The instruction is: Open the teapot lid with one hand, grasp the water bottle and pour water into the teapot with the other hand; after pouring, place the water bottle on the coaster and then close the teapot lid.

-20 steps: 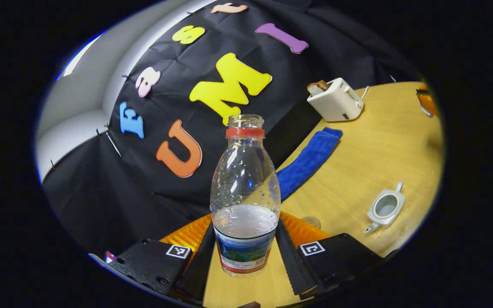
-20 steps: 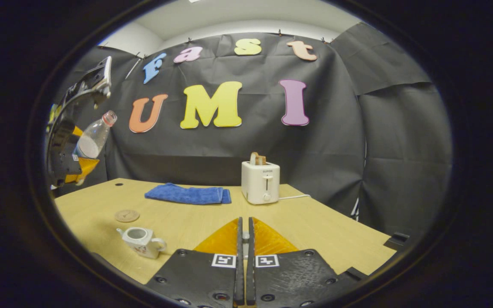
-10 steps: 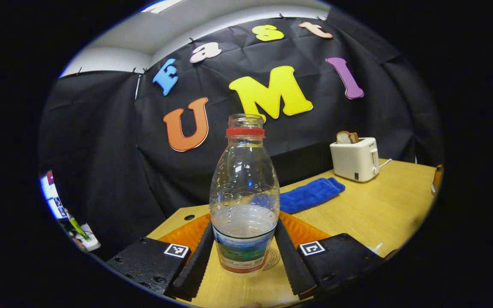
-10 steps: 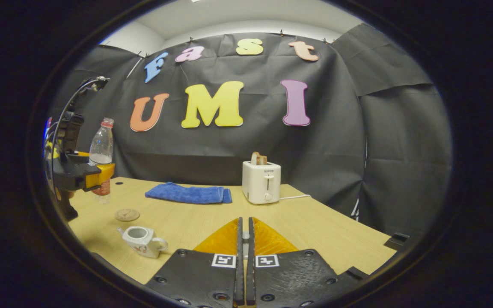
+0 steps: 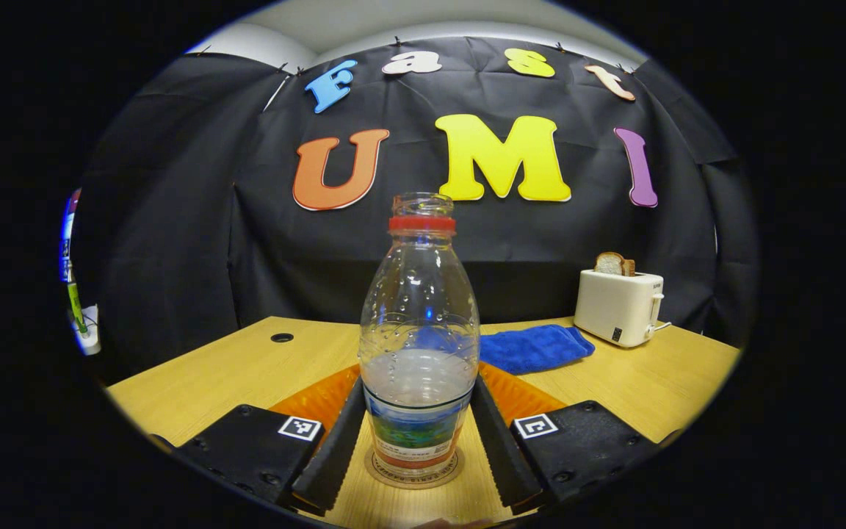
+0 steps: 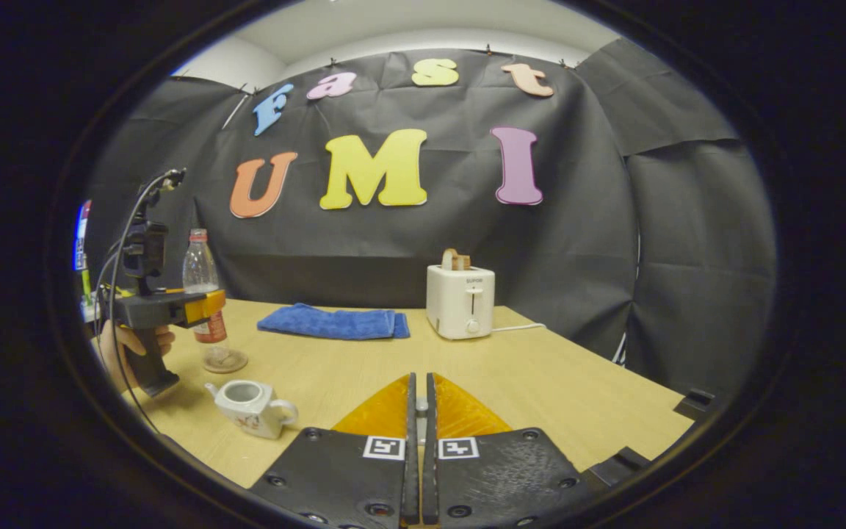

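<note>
A clear water bottle point(image 5: 419, 345) with a red neck ring and no cap stands upright, part full. My left gripper point(image 5: 419, 444) is shut on its labelled lower body. The bottle's base sits at or just above the round coaster point(image 5: 412, 474). In the right gripper view the bottle point(image 6: 201, 283), the left gripper point(image 6: 199, 305), the holding hand point(image 6: 133, 342) and the coaster point(image 6: 226, 360) are at far left. The white teapot point(image 6: 250, 404) stands lidless in front of the coaster. My right gripper point(image 6: 417, 411) is shut, with a small grey piece of the lid between its fingers.
A white toaster point(image 6: 460, 301) holding bread stands at the back of the wooden table point(image 6: 540, 382), also the toaster point(image 5: 621, 307) at right. A folded blue towel point(image 6: 335, 323) lies left of it, behind the bottle as the towel point(image 5: 533, 347). A cable hole point(image 5: 282, 337) is at back left.
The left gripper swung the bottle from a tilt to upright and brought it down over the coaster. The right gripper has stayed shut and nearly still.
</note>
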A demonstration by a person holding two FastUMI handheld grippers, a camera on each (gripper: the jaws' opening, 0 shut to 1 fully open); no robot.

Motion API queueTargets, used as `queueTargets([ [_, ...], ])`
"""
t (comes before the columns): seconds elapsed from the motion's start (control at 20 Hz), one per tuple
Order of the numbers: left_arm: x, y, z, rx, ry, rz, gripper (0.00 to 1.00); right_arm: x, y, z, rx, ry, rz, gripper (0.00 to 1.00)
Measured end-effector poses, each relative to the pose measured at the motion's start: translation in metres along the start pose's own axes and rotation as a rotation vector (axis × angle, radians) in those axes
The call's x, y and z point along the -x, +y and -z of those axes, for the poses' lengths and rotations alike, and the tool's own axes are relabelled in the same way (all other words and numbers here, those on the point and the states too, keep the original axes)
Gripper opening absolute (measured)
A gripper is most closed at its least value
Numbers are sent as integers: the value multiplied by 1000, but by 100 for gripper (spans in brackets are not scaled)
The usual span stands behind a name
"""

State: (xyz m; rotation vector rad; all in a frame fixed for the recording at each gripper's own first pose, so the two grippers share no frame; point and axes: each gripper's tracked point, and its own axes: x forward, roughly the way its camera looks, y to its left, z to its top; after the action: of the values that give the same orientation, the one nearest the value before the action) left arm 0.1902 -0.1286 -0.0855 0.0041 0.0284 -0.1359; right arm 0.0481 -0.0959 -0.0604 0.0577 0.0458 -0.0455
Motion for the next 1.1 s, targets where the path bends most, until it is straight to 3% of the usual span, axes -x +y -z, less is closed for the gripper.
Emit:
queueTargets([
  [0.45,-7,3,12,29,12,42,82,-6,6,13,12,29,-3,2],
  [0.65,2,-2,22,-5,30,64,89,-5,10,13,22,26,-10,2],
  [1.1,59,13,14,-37,-1,77,90,4,15,7,44,13,-11,2],
])
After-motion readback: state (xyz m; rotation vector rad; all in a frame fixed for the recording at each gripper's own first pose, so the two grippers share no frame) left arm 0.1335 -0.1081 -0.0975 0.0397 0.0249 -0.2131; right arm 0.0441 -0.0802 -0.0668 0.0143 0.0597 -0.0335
